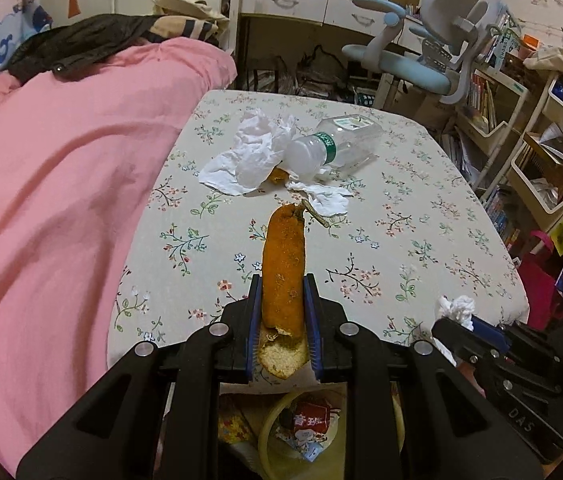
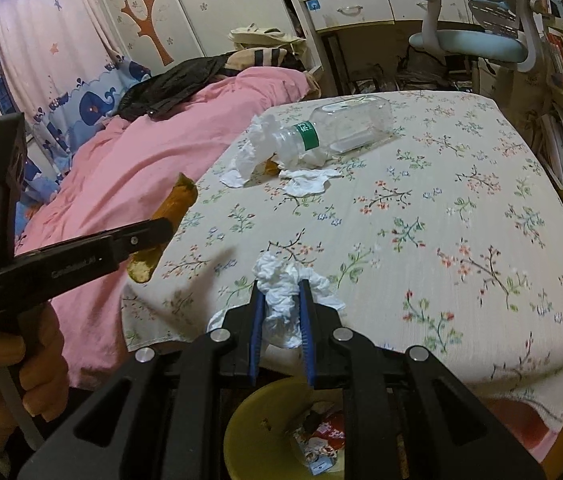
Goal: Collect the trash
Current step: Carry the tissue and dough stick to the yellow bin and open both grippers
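Two handheld grippers are seen at the near edge of a table [image 2: 461,240] covered with a floral cloth, with a pink quilt [image 1: 53,184] heaped on a bed at the far left and a dark garment [image 1: 77,46] laid on top of it. At the left of the right wrist view, a hand [image 2: 21,364] is seen wrapped around the handle of the left gripper [image 1: 283,296]. Its blue-padded fingers [image 1: 255,320] are closed to a narrow gap and pressed on a long strip of orange peel [image 1: 284,264], which is held raised over the near part of the table and pointed away. Below the table edge, a yellow bin [image 2: 249,420] with wrappers inside is partly shown. Toward the middle of the table, further back, crumpled white tissues [image 1: 249,152] are spread beside a clear plastic bottle [image 1: 337,144] lying on its side, with a small orange scrap tucked under them. To the right, the right gripper [image 2: 281,300] is closed almost fully on a wad of white tissue [image 2: 281,280], held just above the table's near edge. At the far right, a pale blue desk chair [image 1: 421,64] and cluttered bookshelves [image 1: 493,96] are seen behind the table.
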Demonstrator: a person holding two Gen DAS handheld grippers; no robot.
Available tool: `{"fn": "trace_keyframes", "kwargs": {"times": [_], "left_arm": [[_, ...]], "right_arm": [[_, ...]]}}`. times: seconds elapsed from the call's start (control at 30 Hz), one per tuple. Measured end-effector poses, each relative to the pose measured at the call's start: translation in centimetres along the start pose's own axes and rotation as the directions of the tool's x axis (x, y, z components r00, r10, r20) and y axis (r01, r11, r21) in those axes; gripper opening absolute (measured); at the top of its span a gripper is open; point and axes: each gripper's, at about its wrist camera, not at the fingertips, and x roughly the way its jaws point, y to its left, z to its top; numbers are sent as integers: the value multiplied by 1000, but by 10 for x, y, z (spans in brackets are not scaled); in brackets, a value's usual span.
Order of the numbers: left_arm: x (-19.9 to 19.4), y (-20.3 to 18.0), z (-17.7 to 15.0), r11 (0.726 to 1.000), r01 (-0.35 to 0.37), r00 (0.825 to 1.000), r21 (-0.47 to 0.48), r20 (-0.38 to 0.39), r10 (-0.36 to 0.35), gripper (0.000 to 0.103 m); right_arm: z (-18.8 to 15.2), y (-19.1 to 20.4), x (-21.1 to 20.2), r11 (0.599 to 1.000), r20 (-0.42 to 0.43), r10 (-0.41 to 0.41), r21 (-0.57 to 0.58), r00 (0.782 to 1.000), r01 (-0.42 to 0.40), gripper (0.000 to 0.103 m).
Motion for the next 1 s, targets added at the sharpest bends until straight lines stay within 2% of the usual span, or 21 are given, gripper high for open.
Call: {"fn": "trace_keyframes", "kwargs": {"times": [0.5, 0.7, 1.0], "left_arm": [[-16, -10, -5, 999, -34, 998, 32, 63, 32, 19], [-23, -17, -11, 997, -46, 995, 54, 88, 41, 19], [-27, -23, -19, 997, -41, 996, 67, 86, 35, 19]], "right_arm": [[-18, 9, -9, 999, -23, 33, 7, 999, -33, 18], [-36, 15, -13, 999, -62, 52, 4, 997, -52, 18], [-56, 19, -15, 998, -123, 63, 11, 990, -62, 18]]}}
